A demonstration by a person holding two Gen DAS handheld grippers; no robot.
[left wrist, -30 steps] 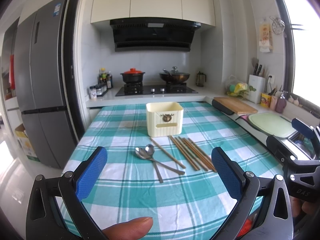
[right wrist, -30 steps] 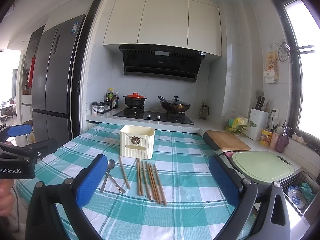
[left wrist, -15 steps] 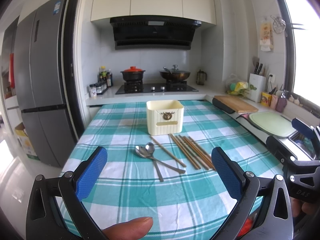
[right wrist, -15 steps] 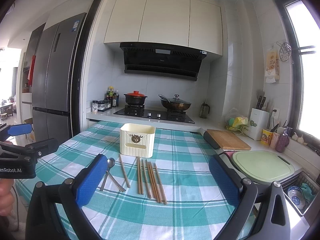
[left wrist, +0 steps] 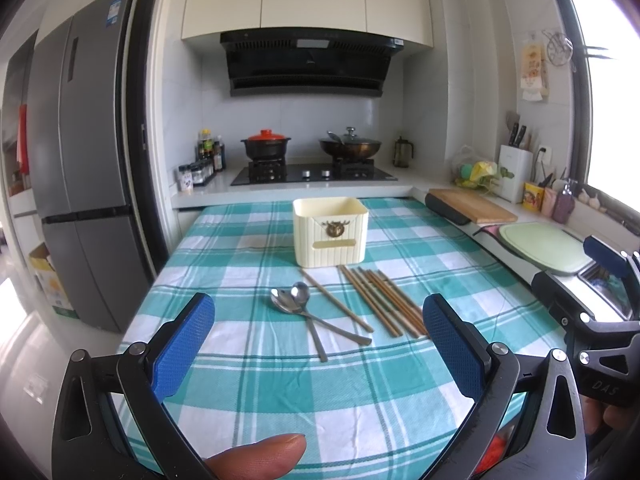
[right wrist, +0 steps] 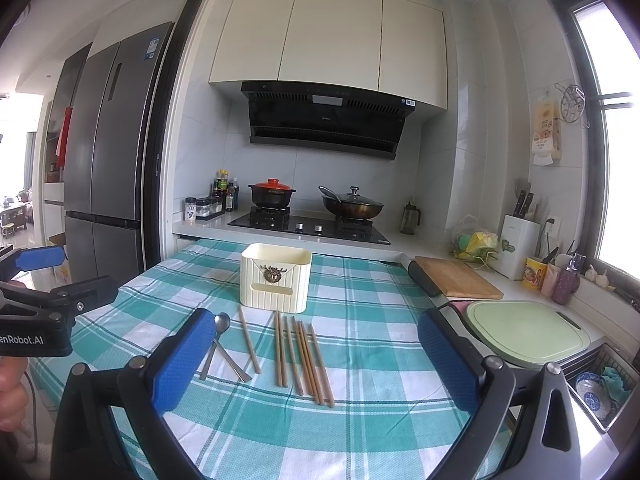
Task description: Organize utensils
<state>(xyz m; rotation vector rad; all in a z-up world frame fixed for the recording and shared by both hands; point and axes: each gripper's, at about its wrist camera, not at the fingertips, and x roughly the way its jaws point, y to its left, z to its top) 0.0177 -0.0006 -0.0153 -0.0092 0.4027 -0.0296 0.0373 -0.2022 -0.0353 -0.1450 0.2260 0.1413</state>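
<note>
A cream utensil holder (left wrist: 330,230) (right wrist: 276,277) stands upright on the teal checked tablecloth (left wrist: 320,400). In front of it lie two crossed metal spoons (left wrist: 298,305) (right wrist: 218,344), one lone wooden chopstick (left wrist: 336,300) (right wrist: 249,339) and a row of several wooden chopsticks (left wrist: 384,302) (right wrist: 302,358). My left gripper (left wrist: 318,344) is open and empty, above the near table, short of the spoons. My right gripper (right wrist: 316,360) is open and empty, short of the chopsticks. Each gripper shows at the edge of the other's view.
A stove with a red-lidded pot (left wrist: 265,146) and a wok (left wrist: 350,147) stands behind the table. A wooden board (left wrist: 472,205), a green cutting board (left wrist: 544,242) and a sink (right wrist: 600,384) lie on the right counter. A fridge (left wrist: 80,152) stands left.
Both views have shifted slightly; the holder and utensils sit a little lower and nearer in frame. Both grippers stay open and empty.
</note>
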